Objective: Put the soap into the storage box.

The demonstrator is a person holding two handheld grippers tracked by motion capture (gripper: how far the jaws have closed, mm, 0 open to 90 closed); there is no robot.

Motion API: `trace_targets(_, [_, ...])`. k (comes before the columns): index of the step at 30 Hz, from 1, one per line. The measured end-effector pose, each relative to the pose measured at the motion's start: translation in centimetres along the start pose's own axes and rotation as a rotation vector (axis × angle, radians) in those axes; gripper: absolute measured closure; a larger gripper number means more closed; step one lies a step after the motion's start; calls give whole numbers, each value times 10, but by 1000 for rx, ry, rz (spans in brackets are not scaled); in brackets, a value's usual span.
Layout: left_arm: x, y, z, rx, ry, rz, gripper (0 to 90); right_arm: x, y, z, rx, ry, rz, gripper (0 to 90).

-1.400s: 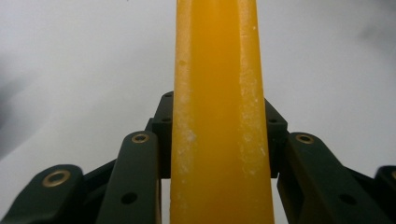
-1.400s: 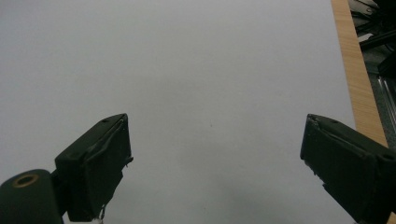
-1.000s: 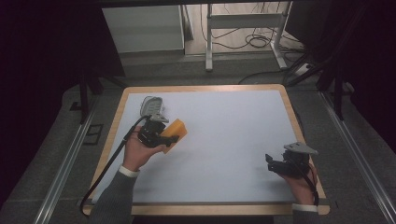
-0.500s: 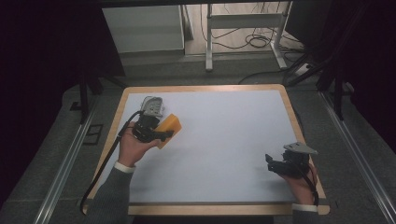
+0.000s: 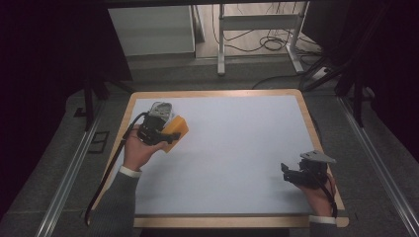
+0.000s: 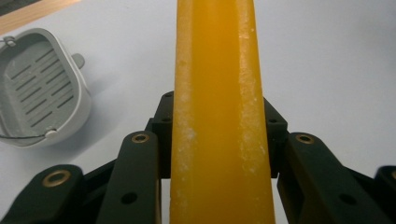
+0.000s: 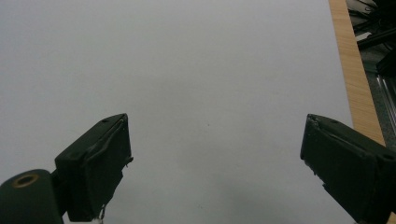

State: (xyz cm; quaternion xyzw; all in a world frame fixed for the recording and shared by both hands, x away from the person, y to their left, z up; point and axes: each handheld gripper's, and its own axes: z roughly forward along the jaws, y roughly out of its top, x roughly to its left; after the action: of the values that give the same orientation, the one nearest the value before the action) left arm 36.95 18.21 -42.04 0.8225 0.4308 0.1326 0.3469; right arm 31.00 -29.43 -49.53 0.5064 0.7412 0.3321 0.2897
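Your right gripper (image 5: 291,174) rests wide open and empty at the near right of the table (image 5: 237,148), while your left gripper (image 5: 157,132), clamped on the yellow soap bar (image 6: 217,112), has drawn back toward the grey slotted soap dish (image 6: 37,88), suggesting you're about to seat it there.

The block (image 6: 217,116) between the black jaws of the left gripper (image 5: 157,129) is a deep orange-yellow, streaked along its edges with pale whitish speckles (a powdery bloom, by the look of it). Brass-coloured rivets dot the black links. The dish (image 6: 39,88) beside it is light grey, its floor ribbed with rows of darker slots. The table (image 5: 237,163) is plain pale blue-white with a light wood border. The right gripper (image 5: 302,173) is black too, topped by a grey plate. Both sleeves (image 5: 116,207) are grey with white cuffs.
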Motion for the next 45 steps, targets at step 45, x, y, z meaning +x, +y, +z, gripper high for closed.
trace_targets(45, [78,33,24,28,69,-181,612,-2,-1,0,2,-12,6,88])
